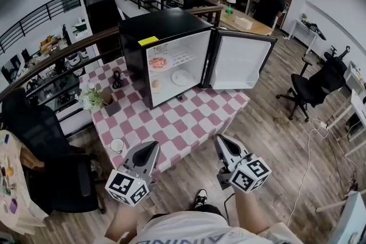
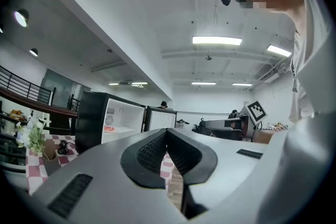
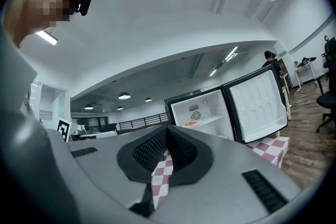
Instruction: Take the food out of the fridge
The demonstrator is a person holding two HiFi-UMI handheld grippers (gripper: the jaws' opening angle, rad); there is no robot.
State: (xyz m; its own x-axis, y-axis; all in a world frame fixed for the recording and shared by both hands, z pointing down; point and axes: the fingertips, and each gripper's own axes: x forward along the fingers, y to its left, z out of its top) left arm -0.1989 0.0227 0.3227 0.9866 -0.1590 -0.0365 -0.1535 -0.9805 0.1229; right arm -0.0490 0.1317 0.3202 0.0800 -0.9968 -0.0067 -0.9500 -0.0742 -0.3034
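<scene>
1. The fingers (image 2: 149, 155) of your left gripper (image 1: 153, 147) are pressed together with nothing between them. Those of your right gripper (image 1: 221, 140) are closed and empty too. Both grippers point level towards the fridge (image 1: 166, 26) and are well apart from it.
2. The food is inside the fridge. A plate of reddish food (image 1: 158, 62) sits on its upper wire shelf. Below that, on the fridge floor, are a white plate (image 1: 182, 77) and a pale round item (image 1: 155, 85), possibly a bun, though it is too small to tell.
3. The fridge is black with a white interior and a yellow sticker (image 1: 147, 40) on its top. Its door (image 1: 243, 60) is swung wide open to the fridge's right.
4. The fridge stands on a table with a red-and-white checked cloth (image 1: 189, 117), and a stretch of that cloth lies between the fridge's opening and your grippers.
5. Left of the fridge, on the cloth, are a pot of white flowers (image 1: 91, 97) and a black cable (image 1: 117, 78). A small white cup (image 1: 117, 145) sits further out, near your left gripper.
6. A black office chair (image 1: 314, 86) stands on the wood floor, right of the fridge door.
</scene>
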